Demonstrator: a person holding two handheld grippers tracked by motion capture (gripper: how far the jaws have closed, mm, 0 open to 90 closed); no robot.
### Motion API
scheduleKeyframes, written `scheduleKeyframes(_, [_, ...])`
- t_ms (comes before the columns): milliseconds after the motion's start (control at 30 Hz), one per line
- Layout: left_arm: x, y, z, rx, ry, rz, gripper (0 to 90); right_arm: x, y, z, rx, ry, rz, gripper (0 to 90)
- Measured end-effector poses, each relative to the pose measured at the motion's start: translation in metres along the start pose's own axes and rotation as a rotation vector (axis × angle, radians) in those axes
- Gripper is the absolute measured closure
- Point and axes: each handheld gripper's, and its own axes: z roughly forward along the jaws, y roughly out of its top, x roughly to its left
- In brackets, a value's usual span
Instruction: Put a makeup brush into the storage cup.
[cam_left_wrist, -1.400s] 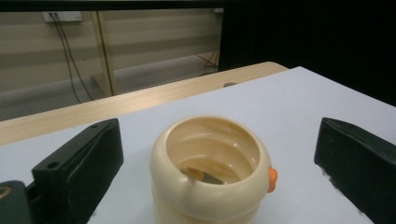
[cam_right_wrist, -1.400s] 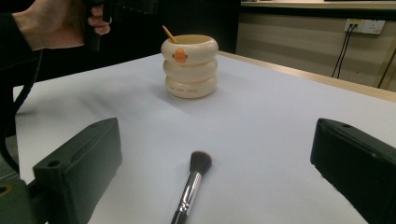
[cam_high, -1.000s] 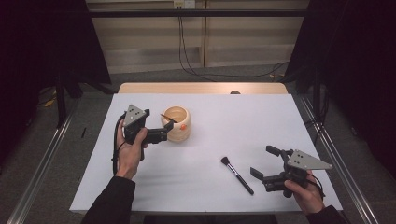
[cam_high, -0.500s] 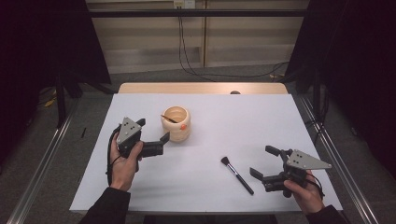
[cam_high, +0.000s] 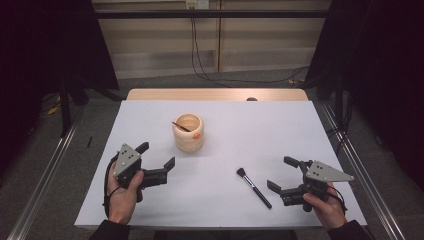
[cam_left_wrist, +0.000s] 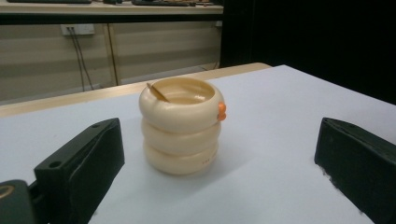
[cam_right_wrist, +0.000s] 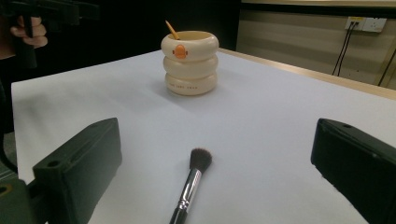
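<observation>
High view: makeup brush (cam_high: 253, 187) lies flat on the white table (cam_high: 225, 130), front right, bristles pointing toward the far left, handle toward the near edge. Right gripper (cam_high: 284, 175) sits just beside it on the right, jaws spread wide, nothing held, not touching the brush. Right gripper view: brush (cam_right_wrist: 190, 184) lies between the two black jaws, bristles away from the camera. Cream ribbed cup (cam_high: 188, 132) stands upright mid-table, well apart from the brush, orange knob on its side, thin stick leaning inside it. Left gripper (cam_high: 156, 155) is front left, near the cup, jaws wide apart and empty. Left gripper view: cup (cam_left_wrist: 181, 125) stands ahead between the jaws, untouched.
</observation>
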Motion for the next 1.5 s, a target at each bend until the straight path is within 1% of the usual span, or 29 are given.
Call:
scheduleKeyframes(67, [-0.001, -0.002, -0.007, -0.011, 0.006, -0.012, 1.7, 0.000, 0.000, 0.000, 0.002, -0.001, 0.002, 1.3])
scheduleKeyframes(100, [0.000, -0.004, -0.010, -0.022, 0.001, -0.022, 1.7, 0.000, 0.000, 0.000, 0.002, -0.002, 0.000, 1.3])
scheduleKeyframes(200, [-0.004, -0.009, -0.018, -0.028, 0.015, -0.035, 1.6, 0.000, 0.000, 0.001, 0.002, -0.004, -0.004, 1.3])
scheduleKeyframes(233, [-0.005, -0.011, -0.021, -0.015, 0.020, -0.012, 1.4, 0.001, 0.000, 0.001, 0.001, -0.007, 0.006, 1.3])
scheduleKeyframes(267, [-0.007, -0.014, -0.023, -0.013, 0.019, -0.010, 1.2, 0.000, 0.000, 0.001, 0.000, -0.004, 0.000, 1.3])
scheduleKeyframes(300, [-0.007, -0.016, -0.025, -0.011, 0.007, -0.018, 1.2, 0.000, 0.001, 0.002, 0.000, -0.002, 0.000, 1.3])
scheduleKeyframes(333, [-0.007, -0.017, -0.026, -0.009, 0.003, -0.006, 1.0, 0.000, 0.001, 0.002, 0.000, -0.006, 0.000, 1.3])
scheduleKeyframes(367, [-0.008, -0.018, -0.029, -0.015, 0.018, 0.019, 1.1, 0.000, 0.001, 0.002, 0.004, 0.002, -0.001, 1.3])
scheduleKeyframes(433, [-0.008, -0.019, -0.033, -0.037, 0.034, 0.007, 1.5, 0.000, 0.001, 0.003, -0.002, -0.006, 0.004, 1.3])
scheduleKeyframes(500, [-0.007, -0.022, -0.034, -0.038, 0.023, 0.013, 1.2, -0.001, 0.001, 0.004, 0.004, -0.001, 0.005, 1.3])
scheduleKeyframes(533, [-0.005, -0.023, -0.034, -0.029, 0.032, 0.018, 0.7, -0.001, 0.001, 0.004, 0.005, 0.001, 0.005, 1.3])
scheduleKeyframes(567, [-0.003, -0.024, -0.034, -0.027, 0.030, 0.014, 0.9, -0.001, 0.002, 0.004, -0.002, -0.002, 0.001, 1.3])
scheduleKeyframes(667, [0.001, -0.028, -0.035, -0.040, 0.046, -0.048, 0.9, 0.000, 0.002, 0.004, -0.003, 0.001, 0.000, 1.3])
scheduleKeyframes(700, [0.002, -0.028, -0.034, -0.048, 0.038, -0.067, 0.6, 0.001, 0.001, 0.004, -0.003, 0.001, 0.006, 1.3])
scheduleKeyframes(767, [0.003, -0.028, -0.034, -0.043, 0.048, -0.073, 1.1, 0.001, 0.002, 0.001, -0.009, -0.001, 0.014, 1.3])
scheduleKeyframes(800, [0.002, -0.028, -0.035, -0.045, 0.040, -0.076, 1.0, 0.000, 0.002, 0.000, -0.009, -0.003, 0.016, 1.3])
scheduleKeyframes(833, [0.001, -0.028, -0.034, -0.047, 0.037, -0.074, 0.7, 0.001, 0.003, 0.000, -0.018, -0.018, 0.020, 1.4])
scheduleKeyframes(933, [-0.002, -0.029, -0.032, -0.031, 0.021, -0.062, 0.7, -0.001, 0.002, -0.002, -0.011, -0.015, 0.015, 1.3])
scheduleKeyframes(1000, [-0.002, -0.029, -0.031, -0.024, 0.005, -0.047, 0.7, -0.002, 0.003, -0.001, -0.017, -0.019, 0.023, 1.3])
scheduleKeyframes(1067, [-0.002, -0.030, -0.031, -0.026, -0.006, -0.048, 0.7, -0.001, 0.003, -0.001, -0.007, -0.012, 0.021, 1.2])
scheduleKeyframes(1100, [-0.001, -0.030, -0.031, -0.016, -0.004, -0.044, 0.7, -0.001, 0.003, -0.001, -0.006, -0.015, 0.023, 1.1])
scheduleKeyframes(1133, [-0.002, -0.031, -0.031, -0.021, -0.001, -0.057, 0.9, -0.001, 0.003, -0.001, -0.009, -0.020, 0.024, 1.1])
scheduleKeyframes(1200, [-0.001, -0.031, -0.031, -0.016, 0.001, -0.050, 0.5, -0.002, 0.005, -0.002, -0.013, -0.019, 0.023, 1.1])
scheduleKeyframes(1267, [-0.001, -0.030, -0.032, -0.026, 0.000, -0.062, 1.0, -0.003, 0.007, -0.001, -0.010, -0.011, 0.018, 1.1])
scheduleKeyframes(1333, [-0.003, -0.030, -0.032, -0.024, 0.002, -0.063, 0.7, -0.004, 0.008, -0.001, -0.014, -0.014, 0.016, 0.9])
scheduleKeyframes(1367, [-0.004, -0.030, -0.032, -0.021, 0.000, -0.056, 0.7, -0.005, 0.009, -0.001, -0.014, -0.009, 0.018, 1.3])
scheduleKeyframes(1400, [-0.004, -0.030, -0.031, -0.015, -0.013, -0.054, 0.9, -0.006, 0.010, 0.000, -0.021, -0.017, 0.019, 1.3])
scheduleKeyframes(1467, [-0.006, -0.030, -0.030, -0.001, -0.016, -0.042, 0.8, -0.009, 0.014, 0.000, -0.036, -0.026, 0.031, 1.5])
scheduleKeyframes(1500, [-0.007, -0.031, -0.029, -0.011, -0.019, -0.057, 0.9, -0.011, 0.017, 0.001, -0.052, -0.039, 0.036, 1.6])
